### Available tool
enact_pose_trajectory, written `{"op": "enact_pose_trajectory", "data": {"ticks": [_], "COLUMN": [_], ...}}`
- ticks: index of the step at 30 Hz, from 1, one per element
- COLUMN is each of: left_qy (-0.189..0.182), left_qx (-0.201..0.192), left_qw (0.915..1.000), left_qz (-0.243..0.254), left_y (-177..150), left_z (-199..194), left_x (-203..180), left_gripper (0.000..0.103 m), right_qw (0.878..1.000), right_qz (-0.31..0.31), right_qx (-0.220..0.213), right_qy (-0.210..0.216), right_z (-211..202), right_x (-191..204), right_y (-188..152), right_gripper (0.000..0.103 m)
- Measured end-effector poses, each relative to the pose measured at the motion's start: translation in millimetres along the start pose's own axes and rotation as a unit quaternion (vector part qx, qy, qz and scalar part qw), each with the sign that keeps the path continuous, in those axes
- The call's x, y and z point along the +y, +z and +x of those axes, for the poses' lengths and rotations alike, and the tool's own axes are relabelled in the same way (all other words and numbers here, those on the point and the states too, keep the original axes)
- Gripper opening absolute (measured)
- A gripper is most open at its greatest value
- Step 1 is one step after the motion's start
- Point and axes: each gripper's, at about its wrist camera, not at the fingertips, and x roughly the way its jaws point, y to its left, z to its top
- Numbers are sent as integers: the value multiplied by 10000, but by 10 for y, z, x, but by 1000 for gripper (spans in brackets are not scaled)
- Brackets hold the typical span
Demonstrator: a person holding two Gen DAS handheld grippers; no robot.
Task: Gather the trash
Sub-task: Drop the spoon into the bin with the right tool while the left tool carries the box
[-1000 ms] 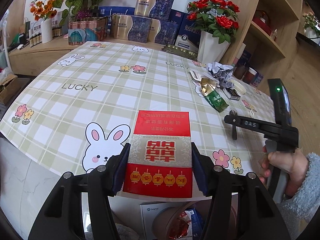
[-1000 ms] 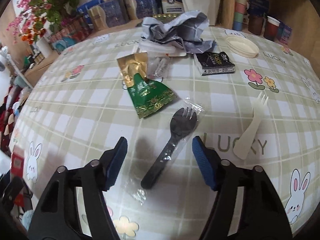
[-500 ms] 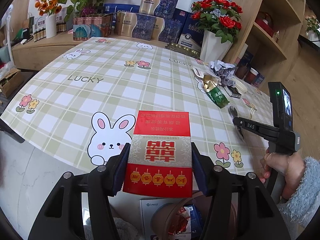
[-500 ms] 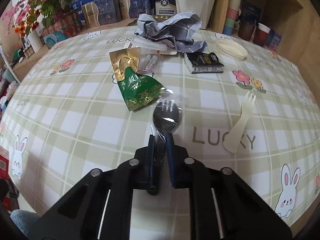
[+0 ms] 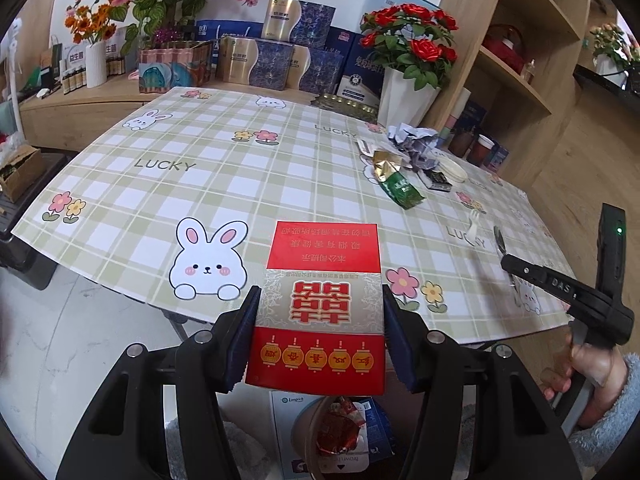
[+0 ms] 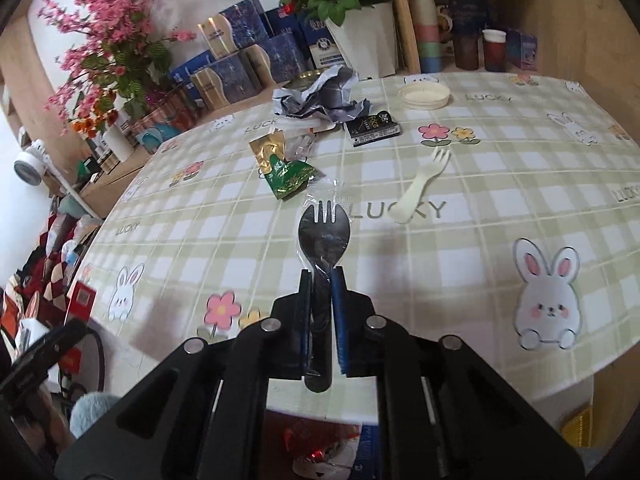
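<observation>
- The left gripper (image 5: 318,334) clamps a flat red and silver cardboard box with gold lanterns (image 5: 320,304) between its blue pads, holding it off the table edge and above a round bin with red wrappers inside (image 5: 340,436) on the floor below.
- The right gripper (image 6: 320,312) has its jaws nearly together on the handle of a black plastic spork in a clear wrapper (image 6: 323,240), which is lifted clear of the checked green tablecloth with rabbits (image 6: 480,280); the same bin shows just beneath (red foil visible at the bottom edge of the right wrist view).
- By my reading, two pieces of trash are in hand but not yet dropped, so neither counts as collected.
- Left on the table, moving outward from the spork: a cream plastic spork (image 6: 420,188) lying on the word LUCKY, a green and gold foil pouch (image 6: 286,172), a small clear wrapper beside it, a black flat packet (image 6: 372,128), a round cream plastic lid (image 6: 425,95) and a crumpled grey-blue paper wad (image 6: 324,94) at the far side.
- I judge the job is early to midway: some trash already sits in the bin, and at least six loose items wait.
</observation>
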Motion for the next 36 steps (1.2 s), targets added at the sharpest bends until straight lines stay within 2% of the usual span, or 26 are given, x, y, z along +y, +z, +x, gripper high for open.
{"op": "enact_pose_trajectory", "data": {"ticks": [9,17,22,28,31,34,36], "left_qy": [-120,-155,-157,-190,-226,-200,-183], "left_qx": [125,154,248,369,365,421,470], "left_qw": [9996,9985,9977,9957,9948,9945,9947], "left_qz": [239,499,610,831,924,936,892], "left_y": [-298,-579,-735,-835,-870,-913,-932], "left_z": [-167,-290,-269,-171,-162,-139,-113], "left_x": [-248,-395,-462,-575,-598,-572,-544], "left_gripper": [56,56,56,56,56,56,56], "right_qw": [9990,9974,9933,9886,9813,9688,9637], "right_qz": [-447,-622,-874,-534,-491,-613,-750], "right_qx": [-12,306,735,1408,1856,2381,2542], "right_qy": [79,217,154,-24,-168,-297,-319], "right_z": [-453,-429,-190,193,407,618,679], "right_x": [-71,31,68,-95,-120,-85,-32], "right_y": [-549,-1176,-1473,-1582,-1674,-1821,-1894], "right_gripper": [14,14,14,14,14,14,14]}}
